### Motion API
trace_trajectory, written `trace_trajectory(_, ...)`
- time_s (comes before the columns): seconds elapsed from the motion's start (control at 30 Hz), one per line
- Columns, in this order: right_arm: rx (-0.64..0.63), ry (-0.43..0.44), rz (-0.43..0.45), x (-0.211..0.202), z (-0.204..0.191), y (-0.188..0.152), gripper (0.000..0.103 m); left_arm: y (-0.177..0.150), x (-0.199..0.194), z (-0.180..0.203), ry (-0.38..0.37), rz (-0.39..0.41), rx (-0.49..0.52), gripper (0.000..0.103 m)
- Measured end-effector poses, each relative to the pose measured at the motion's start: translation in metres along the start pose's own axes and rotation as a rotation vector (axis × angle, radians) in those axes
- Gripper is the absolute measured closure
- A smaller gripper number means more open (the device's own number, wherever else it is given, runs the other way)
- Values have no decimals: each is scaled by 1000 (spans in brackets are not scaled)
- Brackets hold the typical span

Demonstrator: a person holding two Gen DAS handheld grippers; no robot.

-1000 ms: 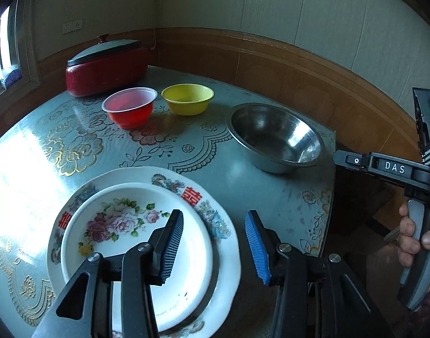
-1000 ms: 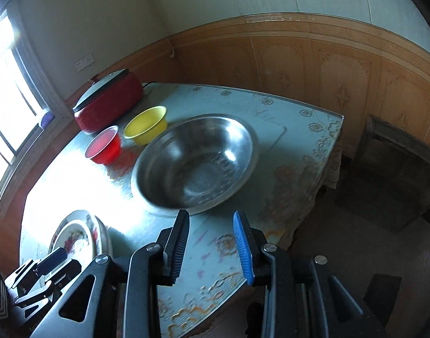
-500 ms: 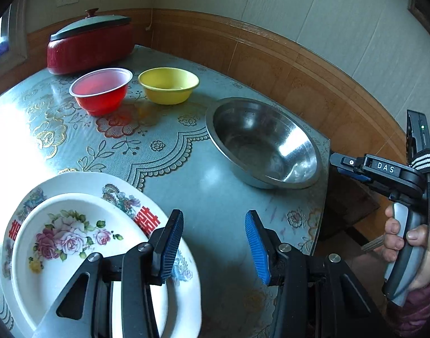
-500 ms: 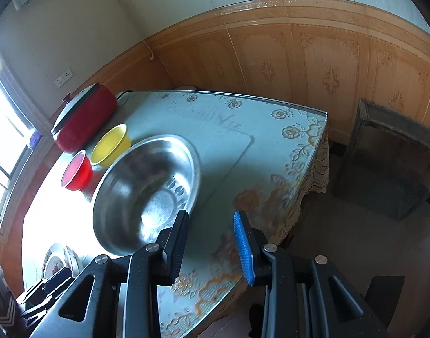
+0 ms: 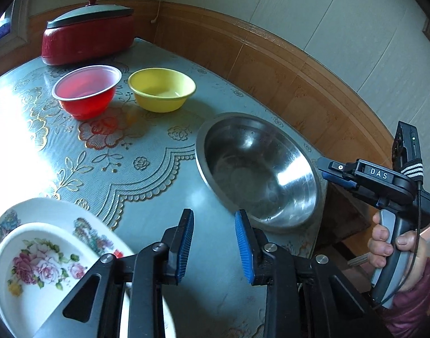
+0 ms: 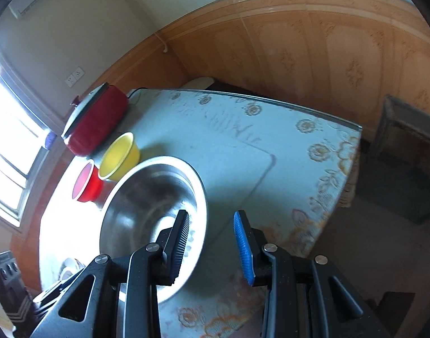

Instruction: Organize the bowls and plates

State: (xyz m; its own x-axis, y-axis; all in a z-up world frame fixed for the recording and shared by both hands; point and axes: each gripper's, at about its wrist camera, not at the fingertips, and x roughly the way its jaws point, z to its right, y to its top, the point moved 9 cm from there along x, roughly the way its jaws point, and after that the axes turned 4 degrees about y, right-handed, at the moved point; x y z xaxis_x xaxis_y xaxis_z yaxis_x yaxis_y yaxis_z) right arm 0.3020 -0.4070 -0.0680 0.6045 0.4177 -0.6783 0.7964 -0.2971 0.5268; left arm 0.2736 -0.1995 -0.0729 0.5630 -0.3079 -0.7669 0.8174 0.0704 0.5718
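A steel bowl (image 5: 257, 169) sits near the table's right edge. The red bowl (image 5: 86, 93) and yellow bowl (image 5: 161, 93) stand side by side behind it. At lower left a small floral plate (image 5: 31, 267) lies on a larger plate (image 5: 60, 211). My left gripper (image 5: 213, 242) hovers over bare tablecloth between the plates and the steel bowl; its jaws are closing with nothing between them. My right gripper (image 6: 212, 239) is open at the steel bowl (image 6: 147, 205), whose right rim lines up between the jaws; contact is unclear. The left wrist view shows the right gripper (image 5: 331, 170) at that rim.
A red lidded cooker (image 5: 88, 39) stands at the table's back, against the wood-panelled wall. The table (image 6: 243, 140) ends just right of the steel bowl, with floor and a dark stool (image 6: 406, 140) beyond. A hand (image 5: 389, 248) grips the right tool's handle.
My left gripper has slid right, off the plates toward the steel bowl, and its jaws have narrowed. My right gripper has moved in over the steel bowl's right rim.
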Motion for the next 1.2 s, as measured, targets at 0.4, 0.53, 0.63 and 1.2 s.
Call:
trace_trajectory(0.4,-71,90,-81,35,-10,9,75,14,27,4,22,-25,-74,72)
trace_trajectory(0.53,-139,60,-102,47,-15,4,88,14,37,7,31,-31,-70,80)
trace_trajectory(0.63,-154,74,-110,51,-17,2,91,14,36,4,52,-20,-76,81)
trace_trajectory(1.2,-277,173,-226,58,-54,-32,92,-18,-3,-25,142,-19,-69,80)
